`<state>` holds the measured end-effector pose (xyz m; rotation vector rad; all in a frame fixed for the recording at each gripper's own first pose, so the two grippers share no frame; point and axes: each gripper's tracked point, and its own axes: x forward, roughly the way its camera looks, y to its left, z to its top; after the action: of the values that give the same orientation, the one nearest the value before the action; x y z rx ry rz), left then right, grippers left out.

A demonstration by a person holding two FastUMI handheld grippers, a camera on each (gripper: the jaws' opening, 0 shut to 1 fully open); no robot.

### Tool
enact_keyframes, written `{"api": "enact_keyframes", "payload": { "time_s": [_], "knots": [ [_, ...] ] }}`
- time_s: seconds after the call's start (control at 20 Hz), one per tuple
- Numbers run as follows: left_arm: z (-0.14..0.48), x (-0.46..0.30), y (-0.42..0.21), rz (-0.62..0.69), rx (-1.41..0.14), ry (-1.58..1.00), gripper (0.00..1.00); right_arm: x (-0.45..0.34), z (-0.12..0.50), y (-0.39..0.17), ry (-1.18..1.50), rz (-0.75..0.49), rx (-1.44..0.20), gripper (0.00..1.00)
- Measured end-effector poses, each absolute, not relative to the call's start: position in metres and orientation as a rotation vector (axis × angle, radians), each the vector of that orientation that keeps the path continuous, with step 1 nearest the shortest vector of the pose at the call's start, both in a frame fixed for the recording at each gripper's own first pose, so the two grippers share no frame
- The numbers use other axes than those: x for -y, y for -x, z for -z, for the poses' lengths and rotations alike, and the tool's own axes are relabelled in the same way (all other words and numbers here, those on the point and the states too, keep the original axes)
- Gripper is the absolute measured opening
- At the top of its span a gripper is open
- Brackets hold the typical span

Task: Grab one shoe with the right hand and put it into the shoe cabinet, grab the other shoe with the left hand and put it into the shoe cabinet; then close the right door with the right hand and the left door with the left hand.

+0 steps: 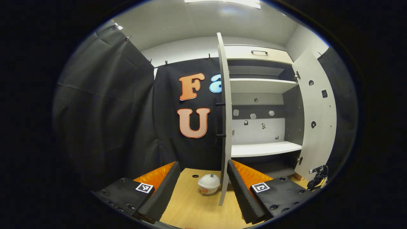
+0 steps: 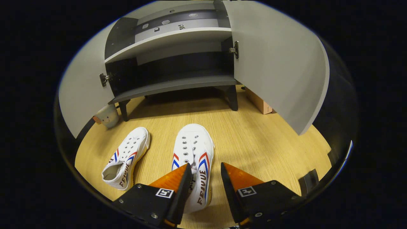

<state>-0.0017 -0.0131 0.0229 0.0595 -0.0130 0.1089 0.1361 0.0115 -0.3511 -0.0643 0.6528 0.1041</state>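
A: Nearest in the right gripper view, the right claw (image 2: 205, 181) is spread, its jaws set either side of the heel end of the near shoe (image 2: 193, 159), the right jaw well clear of the sole edge. Nothing is pinched yet, I judge.

B: So the step in hand is the first grab. How would you take it?

A: Come lower so one finger goes inside the collar and the other outside the sidewall, then press together on that wall. The canvas will likely fold, so a bite close to the stiff rim should hold better than one on the soft upper.

B: And the other shoe (image 2: 126, 158)?

A: It lies on the wooden floor (image 2: 264, 143) just left of the first, toe toward the cabinet, apart from it. Leave it undisturbed.

B: Farther off?

A: The shoe cabinet (image 2: 171, 83) stands with both doors swung wide. Its low dark shelf looks free; I would lift the toe over its front lip and slide the shoe in, keeping off the right door (image 2: 276, 63).

B: The left claw (image 1: 203, 187)?

A: Spread and idle in the left gripper view, holding nothing, facing the edge of the left door (image 1: 225, 121), with a small white pot (image 1: 209, 183) on the floor beyond its fingers.
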Motion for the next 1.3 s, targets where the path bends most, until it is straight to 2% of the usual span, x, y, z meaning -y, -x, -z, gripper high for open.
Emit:
{"api": "enact_keyframes", "payload": {
  "time_s": [0.05, 0.15, 0.25, 0.5, 0.6, 0.7, 1.0, 1.05, 1.3],
  "knots": [
    [-0.022, 0.012, 0.003, -0.109, 0.01, -0.059, 0.96, -0.011, 0.358, -0.135, 0.064, -0.101, -0.672, 0.56],
    [-0.021, 0.013, 0.003, -0.109, 0.005, -0.059, 0.96, -0.012, 0.37, -0.132, 0.046, -0.103, -0.711, 0.49],
    [-0.019, 0.011, 0.004, -0.112, 0.002, -0.065, 0.96, -0.013, 0.374, -0.132, -0.007, -0.089, -0.731, 0.38],
    [-0.016, 0.012, 0.004, -0.108, -0.011, -0.062, 0.96, -0.007, 0.37, -0.136, 0.033, -0.03, -0.722, 0.04],
    [-0.017, 0.01, 0.003, -0.108, -0.008, -0.071, 0.94, -0.01, 0.356, -0.133, 0.031, -0.024, -0.714, 0.01],
    [-0.018, 0.011, 0.001, -0.101, -0.003, -0.074, 0.96, -0.012, 0.333, -0.13, 0.005, -0.028, -0.703, 0.01],
    [-0.01, 0.011, -0.004, -0.079, -0.015, -0.039, 0.96, -0.036, 0.237, -0.128, -0.041, -0.082, -0.629, 0.01],
    [-0.007, 0.01, -0.006, -0.077, -0.02, -0.031, 0.99, -0.044, 0.224, -0.129, -0.028, -0.089, -0.619, 0.01],
    [0.004, -0.001, -0.009, -0.074, -0.031, -0.013, 0.96, -0.074, 0.147, -0.153, -0.04, -0.113, -0.524, 0.01]
  ]
}}
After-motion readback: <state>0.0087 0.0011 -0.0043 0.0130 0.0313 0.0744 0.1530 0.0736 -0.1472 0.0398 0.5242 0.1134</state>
